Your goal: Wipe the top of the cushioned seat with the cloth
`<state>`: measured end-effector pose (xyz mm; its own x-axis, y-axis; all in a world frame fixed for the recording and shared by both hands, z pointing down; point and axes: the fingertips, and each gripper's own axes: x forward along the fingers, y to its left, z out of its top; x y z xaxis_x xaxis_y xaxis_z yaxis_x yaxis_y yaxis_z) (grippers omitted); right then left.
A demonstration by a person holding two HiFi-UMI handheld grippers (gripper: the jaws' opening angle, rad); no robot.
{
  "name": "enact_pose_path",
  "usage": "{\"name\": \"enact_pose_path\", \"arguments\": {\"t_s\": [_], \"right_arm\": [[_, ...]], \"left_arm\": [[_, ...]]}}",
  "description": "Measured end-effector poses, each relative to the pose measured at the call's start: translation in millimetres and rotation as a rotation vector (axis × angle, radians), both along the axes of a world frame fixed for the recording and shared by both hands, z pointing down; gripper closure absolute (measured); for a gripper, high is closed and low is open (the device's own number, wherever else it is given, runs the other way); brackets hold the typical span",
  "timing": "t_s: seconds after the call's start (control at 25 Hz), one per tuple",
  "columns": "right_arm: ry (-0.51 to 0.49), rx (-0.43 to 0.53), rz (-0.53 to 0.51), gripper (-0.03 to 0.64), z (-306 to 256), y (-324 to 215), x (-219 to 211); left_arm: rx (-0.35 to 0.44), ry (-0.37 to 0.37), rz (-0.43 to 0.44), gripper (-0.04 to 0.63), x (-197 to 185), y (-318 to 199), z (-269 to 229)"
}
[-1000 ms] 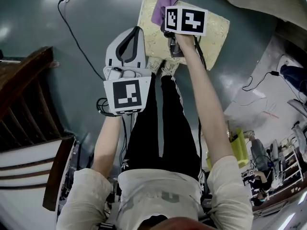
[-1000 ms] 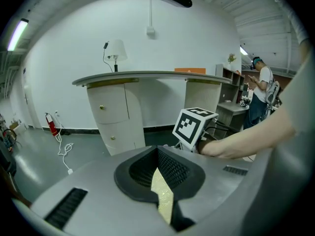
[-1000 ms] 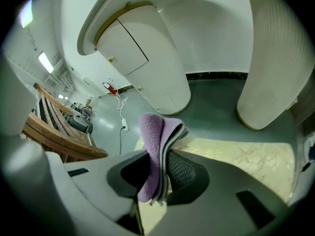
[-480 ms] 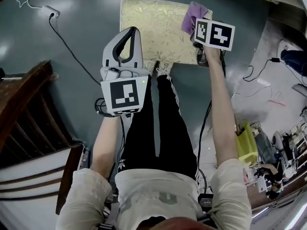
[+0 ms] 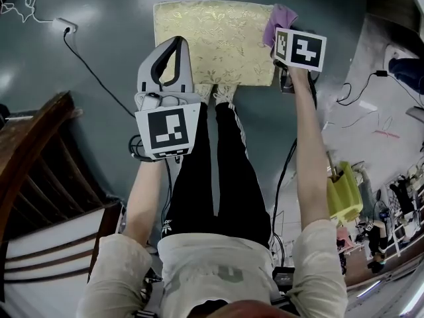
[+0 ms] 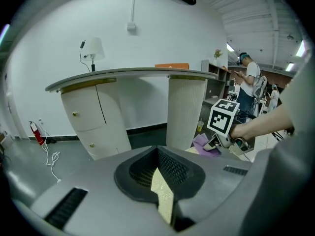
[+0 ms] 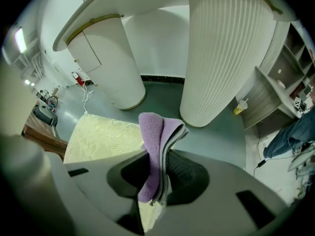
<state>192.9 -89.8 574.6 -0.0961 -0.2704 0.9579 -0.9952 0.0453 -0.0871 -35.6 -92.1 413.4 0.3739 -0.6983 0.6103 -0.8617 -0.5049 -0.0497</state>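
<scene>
Cloth (image 7: 156, 136): purple and soft, folded over, sticking up from between the jaws of the right tool (image 5: 278, 37).
Cloth's place: at the far right corner of the cushioned seat (image 5: 212, 38), right by its edge.
Cushioned seat: pale yellow with a leafy pattern, flat on the dark floor (image 5: 99, 18), just in front of two shoes (image 5: 225, 95).
Right tool: clenched tight on the cloth, held out on a straight arm by the right side of the seat.
Left tool (image 5: 177, 48): clenched with nothing in it, only a thin slit between the jaws, a bit of yellow seat showing through.
Left tool's place: up over the near left part of the seat, well apart from the cloth.
Bench (image 6: 133, 75): big and white, past the seat, standing on fat round legs (image 7: 221, 58).
Floor: white plug (image 5: 66, 26) with a dark cord, lying to the left of the seat.
</scene>
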Motion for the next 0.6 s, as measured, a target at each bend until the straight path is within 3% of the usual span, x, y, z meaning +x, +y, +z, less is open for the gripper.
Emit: {"name": "enact_pose_path", "arguments": {"t_s": [0.2,0.6], "right_arm": [[0.034,-0.004,-0.015,0.526,1,2,9],[0.061,-0.024,0.056,0.528,13,16,37]], "left_arm": [[-0.008,0.009,0.020,0.589,6,4,-1],[-0.005,0.006,0.008,0.589,0,6,2]]}}
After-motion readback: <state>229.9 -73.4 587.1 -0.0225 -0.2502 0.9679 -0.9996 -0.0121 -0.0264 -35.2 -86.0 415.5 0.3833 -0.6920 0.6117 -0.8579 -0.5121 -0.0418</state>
